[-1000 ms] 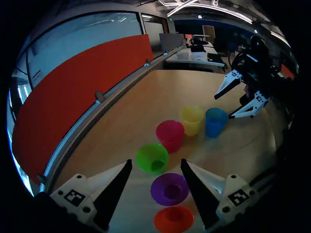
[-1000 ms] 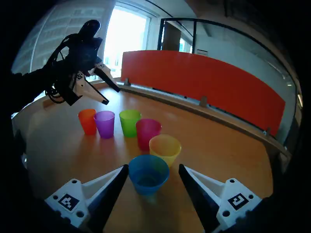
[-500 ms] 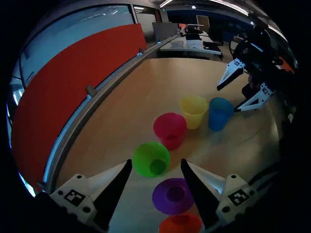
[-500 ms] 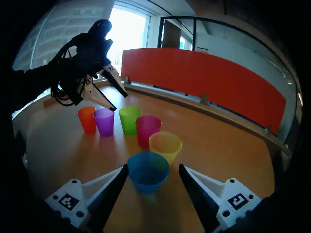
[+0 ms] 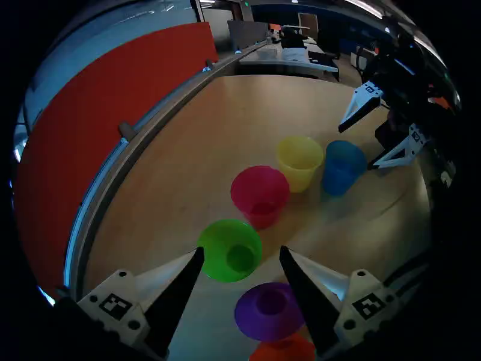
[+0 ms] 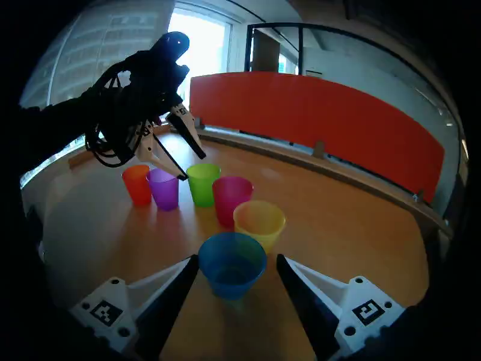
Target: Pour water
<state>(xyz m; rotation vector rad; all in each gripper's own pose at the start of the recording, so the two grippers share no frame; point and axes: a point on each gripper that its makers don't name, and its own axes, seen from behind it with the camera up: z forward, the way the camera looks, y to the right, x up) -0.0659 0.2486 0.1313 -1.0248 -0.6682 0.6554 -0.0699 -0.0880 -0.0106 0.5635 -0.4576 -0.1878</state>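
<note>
left gripper [image 5: 240, 248] and right gripper [image 6: 236, 257] are held with fingers spread, nothing gripped; blue cup [image 6: 232, 283], judged light, thin-walled and slick, is best pinched gently at mid-wall.

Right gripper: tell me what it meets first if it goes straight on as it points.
Probably the blue cup, standing right ahead between the open fingers of the right gripper; the yellow cup stands behind it.

an open-plan office: long wooden desk [image 5: 198, 150], red divider panel [image 5: 90, 120], further workstations [image 5: 288, 55] behind.
</note>
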